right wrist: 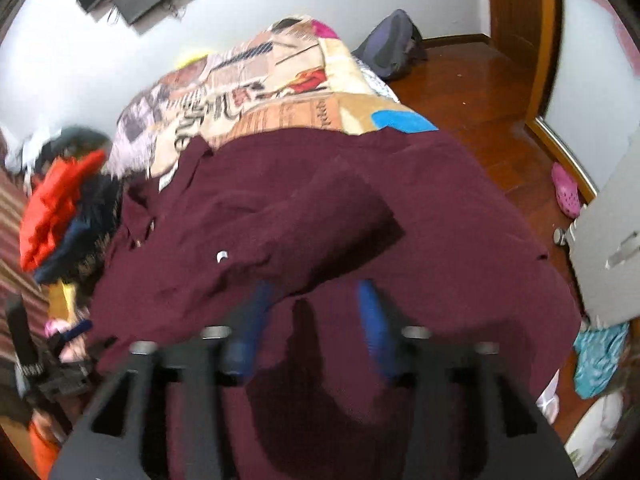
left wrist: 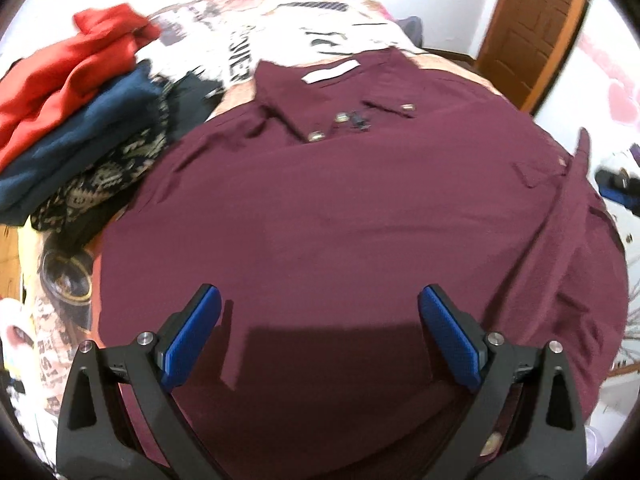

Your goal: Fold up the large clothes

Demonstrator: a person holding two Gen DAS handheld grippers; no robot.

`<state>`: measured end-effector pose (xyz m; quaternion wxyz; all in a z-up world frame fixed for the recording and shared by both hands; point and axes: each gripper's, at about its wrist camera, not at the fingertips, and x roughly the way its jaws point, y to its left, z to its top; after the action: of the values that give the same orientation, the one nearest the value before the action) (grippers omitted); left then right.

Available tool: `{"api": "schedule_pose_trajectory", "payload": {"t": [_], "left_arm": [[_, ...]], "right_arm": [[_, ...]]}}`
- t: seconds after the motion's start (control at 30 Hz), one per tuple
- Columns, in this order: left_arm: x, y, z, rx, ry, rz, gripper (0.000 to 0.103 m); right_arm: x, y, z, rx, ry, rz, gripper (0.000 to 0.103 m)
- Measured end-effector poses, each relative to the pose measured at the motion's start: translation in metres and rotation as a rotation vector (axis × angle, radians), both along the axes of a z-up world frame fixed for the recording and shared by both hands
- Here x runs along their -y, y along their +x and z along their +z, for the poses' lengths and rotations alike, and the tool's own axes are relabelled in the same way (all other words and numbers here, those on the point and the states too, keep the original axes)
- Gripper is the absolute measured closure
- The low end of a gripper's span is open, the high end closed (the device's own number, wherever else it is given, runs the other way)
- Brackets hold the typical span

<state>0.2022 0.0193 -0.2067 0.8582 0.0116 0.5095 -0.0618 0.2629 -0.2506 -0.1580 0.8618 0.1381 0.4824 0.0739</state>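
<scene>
A large maroon button-up shirt (left wrist: 340, 208) lies spread on the bed, collar (left wrist: 320, 92) at the far side. My left gripper (left wrist: 320, 312) is open and empty, hovering over the shirt's near part. In the right wrist view the shirt (right wrist: 440, 216) has a sleeve (right wrist: 320, 220) folded across the body. My right gripper (right wrist: 316, 300) is open just above the shirt, at the sleeve's near edge; the view is blurred. The right gripper also shows at the far right of the left wrist view (left wrist: 616, 188).
A stack of folded clothes, red (left wrist: 68, 80) on navy (left wrist: 80, 148) on patterned fabric, sits at the left on the printed bedspread (right wrist: 260, 96). A wooden floor (right wrist: 472, 92), a backpack (right wrist: 392, 48), a pink shoe (right wrist: 566, 194) and a door (left wrist: 532, 28) lie to the right.
</scene>
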Motion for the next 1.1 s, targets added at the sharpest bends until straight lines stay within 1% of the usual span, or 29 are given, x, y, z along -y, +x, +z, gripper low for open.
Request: {"api": "schedule_pose_trajectory", "payload": {"t": [0.07, 0.13, 0.23, 0.3, 0.37, 0.43, 0.57, 0.6, 0.63, 0.67, 0.73, 0.83, 0.87, 0.93, 1.0, 1.07, 1.1], "left_arm": [[0.011, -0.002, 0.004, 0.016, 0.001, -0.030, 0.003], [0.022, -0.003, 0.006, 0.024, 0.003, -0.050, 0.003], [0.035, -0.002, 0.007, 0.023, -0.016, -0.074, 0.003], [0.044, -0.002, 0.008, 0.021, -0.030, -0.094, 0.003], [0.054, -0.003, 0.009, 0.029, -0.012, -0.110, 0.003], [0.062, -0.003, 0.011, 0.039, 0.000, -0.126, 0.003], [0.071, -0.003, 0.014, 0.039, -0.031, -0.152, 0.003], [0.075, -0.003, 0.014, 0.040, -0.033, -0.156, 0.003], [0.079, -0.001, 0.015, 0.040, -0.033, -0.163, 0.003], [0.083, 0.000, 0.015, 0.041, -0.031, -0.168, 0.003], [0.090, 0.001, 0.017, 0.043, -0.030, -0.179, 0.003], [0.102, 0.004, 0.018, 0.050, -0.019, -0.202, 0.003], [0.107, 0.004, 0.017, 0.054, -0.006, -0.208, 0.003], [0.114, 0.006, 0.018, 0.059, 0.015, -0.216, 0.003], [0.118, 0.007, 0.019, 0.062, 0.022, -0.219, 0.003], [0.119, 0.008, 0.021, 0.063, 0.027, -0.220, 0.003], [0.119, 0.008, 0.021, 0.062, 0.027, -0.219, 0.003]], "right_arm": [[0.003, 0.001, 0.004, 0.028, 0.033, -0.017, 0.045], [0.000, 0.005, 0.004, 0.031, 0.047, -0.016, 0.043], [-0.006, 0.019, -0.003, 0.013, 0.056, -0.031, 0.042], [-0.009, 0.029, -0.014, -0.021, 0.064, -0.030, 0.040], [-0.011, 0.039, -0.024, -0.051, 0.050, -0.023, 0.039], [-0.004, 0.042, -0.031, -0.060, 0.044, -0.033, 0.039], [0.015, 0.038, -0.032, -0.034, 0.055, -0.036, 0.041], [0.019, 0.037, -0.031, -0.029, 0.063, -0.032, 0.052], [0.022, 0.036, -0.029, -0.021, 0.060, -0.033, 0.067], [0.025, 0.035, -0.026, -0.015, 0.046, -0.032, 0.072], [0.028, 0.033, -0.018, 0.007, 0.041, -0.024, 0.086], [0.028, 0.023, 0.004, 0.095, 0.024, -0.003, 0.087], [0.026, 0.017, 0.010, 0.125, -0.005, 0.006, 0.087], [0.025, 0.012, 0.007, 0.139, -0.040, 0.002, 0.087], [0.029, 0.011, -0.004, 0.118, -0.056, -0.016, 0.087], [0.036, 0.012, -0.024, 0.055, -0.066, -0.027, 0.087], [0.039, 0.012, -0.030, 0.034, -0.067, -0.030, 0.087]]}}
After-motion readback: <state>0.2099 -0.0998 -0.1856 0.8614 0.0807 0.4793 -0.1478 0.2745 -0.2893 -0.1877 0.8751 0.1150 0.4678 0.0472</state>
